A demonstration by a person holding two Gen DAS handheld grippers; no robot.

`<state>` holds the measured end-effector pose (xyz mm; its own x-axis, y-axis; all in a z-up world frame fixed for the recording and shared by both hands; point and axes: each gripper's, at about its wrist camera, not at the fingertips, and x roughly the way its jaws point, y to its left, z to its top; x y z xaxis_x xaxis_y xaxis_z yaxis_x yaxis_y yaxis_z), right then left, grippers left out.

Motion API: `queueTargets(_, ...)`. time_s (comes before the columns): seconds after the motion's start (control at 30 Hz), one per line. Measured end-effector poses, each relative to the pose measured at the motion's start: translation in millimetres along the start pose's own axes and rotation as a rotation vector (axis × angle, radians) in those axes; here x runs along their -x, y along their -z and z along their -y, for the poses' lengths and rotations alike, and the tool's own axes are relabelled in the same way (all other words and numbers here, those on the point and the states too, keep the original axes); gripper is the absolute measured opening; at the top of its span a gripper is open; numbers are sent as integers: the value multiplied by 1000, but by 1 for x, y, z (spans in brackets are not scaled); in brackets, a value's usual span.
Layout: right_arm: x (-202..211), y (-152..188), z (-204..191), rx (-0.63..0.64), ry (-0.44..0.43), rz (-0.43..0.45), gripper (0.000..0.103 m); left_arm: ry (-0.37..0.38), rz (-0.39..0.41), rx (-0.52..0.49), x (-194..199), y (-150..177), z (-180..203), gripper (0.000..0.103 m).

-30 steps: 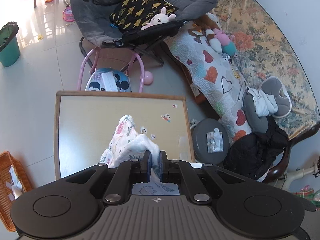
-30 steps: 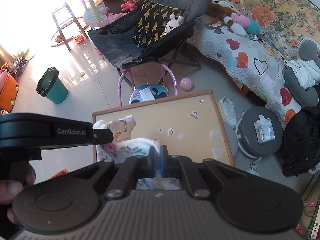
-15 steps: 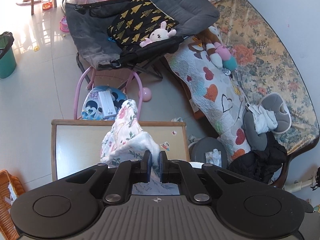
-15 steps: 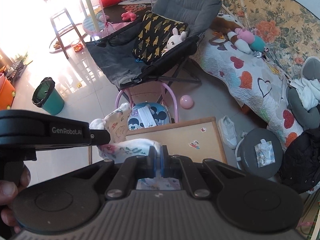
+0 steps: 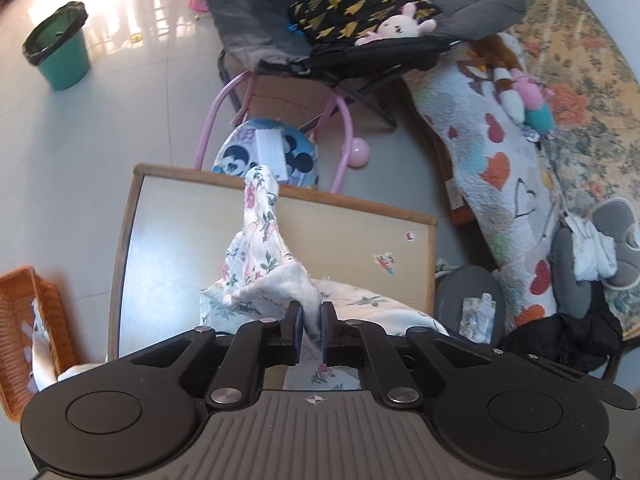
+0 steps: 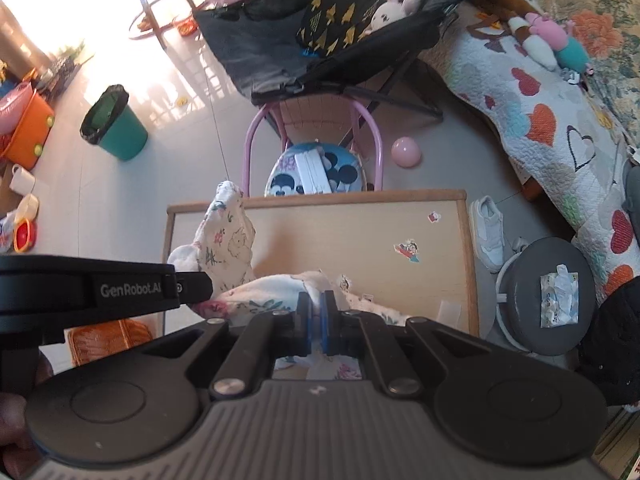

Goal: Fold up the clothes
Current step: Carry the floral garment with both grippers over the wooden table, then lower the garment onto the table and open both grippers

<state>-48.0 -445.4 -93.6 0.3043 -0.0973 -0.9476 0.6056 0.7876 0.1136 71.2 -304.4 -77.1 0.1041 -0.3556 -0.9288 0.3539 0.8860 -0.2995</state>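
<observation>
While both grippers pinch the near edge of the floral garment (image 5: 260, 256), most of it lies bunched along the lower middle of the left wrist view, on the small wooden table (image 5: 168, 240), with one sleeve-like end rising toward the table's far edge. The left gripper (image 5: 310, 330) has cloth between its blue pads and its jaws are just opening, so that corner looks about to be let go. The right gripper (image 6: 316, 324) is clenched tight on a fold of the same cloth at the bottom centre of its own view. To do this well, I'd say both corners should come down level and together, the edge pulled taut before release, so the fold lands flat on bare tabletop, clear of the wicker basket (image 5: 28, 332) at lower left
</observation>
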Motion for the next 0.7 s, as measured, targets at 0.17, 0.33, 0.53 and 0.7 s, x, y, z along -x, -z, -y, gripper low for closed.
queueTargets(0.17,-26,-1,14,25,-4,-55,5,-47,-17,47,-26,4,2,16)
queueTargets(0.33,-44,1,21,57,-7,-102,5,-81,-37,75,-45,3,3,16)
queueTargets(0.53,-56,1,24,75,4,-120,7,-141,-55,105,-60,5,-1,18)
queueTargets(0.7,-60,1,24,90,20,-126,9,-165,-61,127,-64,6,-8,44)
